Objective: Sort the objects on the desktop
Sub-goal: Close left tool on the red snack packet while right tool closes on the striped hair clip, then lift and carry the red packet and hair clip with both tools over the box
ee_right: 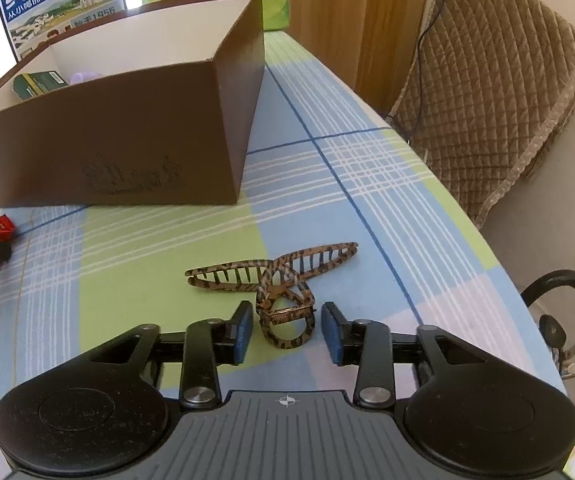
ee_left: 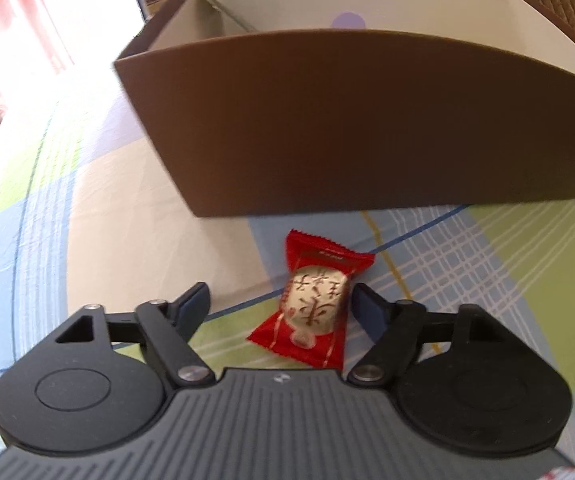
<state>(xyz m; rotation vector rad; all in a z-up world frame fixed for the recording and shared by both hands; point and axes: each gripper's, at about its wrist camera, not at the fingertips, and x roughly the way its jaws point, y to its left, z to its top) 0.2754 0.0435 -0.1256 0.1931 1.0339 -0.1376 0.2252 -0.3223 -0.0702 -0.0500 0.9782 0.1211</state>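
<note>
Two items were left on the tablecloth [ee_right: 159, 248]. Left gripper [ee_left: 283, 300] sat spread around the red candy [ee_left: 314, 304], not clamped. Right gripper [ee_right: 287, 328] straddled the leopard hair claw [ee_right: 283, 296], fingers released. Brown box [ee_right: 127, 128] behind already held some stuff.

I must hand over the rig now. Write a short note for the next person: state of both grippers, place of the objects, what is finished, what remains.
Left gripper: open, low over the tablecloth, fingers either side of the red wrapped candy; not closed on it.
Right gripper: open, fingers around the ring end of the leopard hair claw, which lies on the cloth.
Brown box: behind both items; a green packet and a purple thing are already inside.
Left to do: close on the candy and the claw, lift, place both in the box.
</note>
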